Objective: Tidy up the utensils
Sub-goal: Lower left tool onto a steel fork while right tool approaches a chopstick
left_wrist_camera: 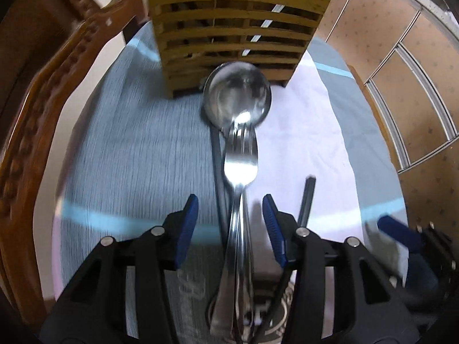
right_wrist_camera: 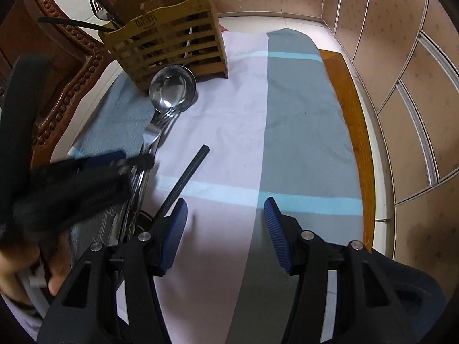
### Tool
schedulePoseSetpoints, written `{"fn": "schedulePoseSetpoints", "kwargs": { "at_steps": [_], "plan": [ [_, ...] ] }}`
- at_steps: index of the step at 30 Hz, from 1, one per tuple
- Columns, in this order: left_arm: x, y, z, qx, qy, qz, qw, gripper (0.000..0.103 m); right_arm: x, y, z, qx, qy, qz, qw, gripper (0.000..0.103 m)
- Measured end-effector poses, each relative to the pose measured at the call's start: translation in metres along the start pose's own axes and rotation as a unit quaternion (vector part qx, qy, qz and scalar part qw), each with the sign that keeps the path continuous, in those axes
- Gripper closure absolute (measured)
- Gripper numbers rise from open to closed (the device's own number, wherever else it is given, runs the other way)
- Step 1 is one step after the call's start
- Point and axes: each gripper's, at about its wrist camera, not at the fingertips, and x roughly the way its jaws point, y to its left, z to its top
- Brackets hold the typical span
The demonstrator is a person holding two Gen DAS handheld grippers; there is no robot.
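While the fork (left_wrist_camera: 240,157) lies with the ladle (left_wrist_camera: 237,94) before the wooden rack (left_wrist_camera: 238,25), left gripper (left_wrist_camera: 230,226) gaping astride the handles, gripping nothing; right gripper (right_wrist_camera: 225,223) released, empty. Best squeezing one handle only.

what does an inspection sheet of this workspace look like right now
surface: striped cloth in blue, grey and pale pink over a wooden top
job's things: ladle, fork and more metal handles bunched together; dark chopstick lying apart; slatted bamboo holder already holding some utensils
clutter: nothing seen
grippers: left claw open, straddling the bunched handles, pads clear of them; right claw open over bare cloth, chopstick passing by its left finger
cables: nothing seen
surroundings: carved wooden chair, patterned panelled wall
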Motion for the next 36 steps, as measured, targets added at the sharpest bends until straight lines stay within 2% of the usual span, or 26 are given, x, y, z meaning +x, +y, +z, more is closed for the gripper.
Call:
{"fn": "schedulePoseSetpoints", "kwargs": {
  "at_steps": [4,6,8,10,16,19,23,26,30,31,32,36],
  "plan": [
    [0.012,-0.004,0.019,0.005,0.006,0.013,0.9999,0.056,0.002,-0.005,-0.003,0.003,0.004,0.003,1.0,0.048],
    [0.018,-0.004,0.023,0.005,0.012,0.012,0.9998,0.064,0.003,-0.007,-0.004,0.007,0.007,0.006,1.0,0.048],
    [0.021,-0.002,0.025,0.001,0.017,0.002,0.9999,0.079,0.005,-0.008,-0.005,0.009,0.007,0.006,1.0,0.048],
    [0.019,-0.001,0.024,-0.001,0.012,0.005,0.9999,0.084,0.005,-0.01,-0.005,0.01,0.008,0.006,1.0,0.048],
    [-0.008,0.02,0.013,-0.034,-0.023,-0.016,0.999,0.085,0.01,-0.012,-0.004,0.017,0.011,0.009,1.0,0.048],
    [-0.028,0.034,0.006,-0.052,-0.043,-0.026,0.9974,0.097,0.011,-0.013,-0.001,0.023,0.011,0.013,1.0,0.048],
    [-0.056,0.047,0.002,-0.063,-0.076,-0.032,0.9946,0.102,0.015,-0.011,0.007,0.032,0.015,0.02,0.999,0.048],
    [-0.066,0.05,0.006,-0.058,-0.082,-0.032,0.9944,0.102,0.019,-0.004,0.015,0.03,0.017,0.021,0.999,0.048],
    [-0.056,0.058,0.016,-0.065,-0.065,-0.025,0.9955,0.1,0.015,-0.005,0.022,0.044,0.011,0.021,0.999,0.048],
    [-0.049,0.058,0.02,-0.067,-0.057,-0.021,0.9959,0.092,0.015,-0.005,0.023,0.044,0.011,0.018,0.999,0.048],
    [-0.043,0.059,0.024,-0.066,-0.052,-0.017,0.9963,0.079,0.015,-0.005,0.023,0.042,0.012,0.013,0.999,0.048],
    [-0.021,0.054,0.029,-0.058,-0.038,0.013,0.9975,0.068,0.021,-0.002,0.019,0.031,0.023,0.008,0.999,0.048]
  ]
}}
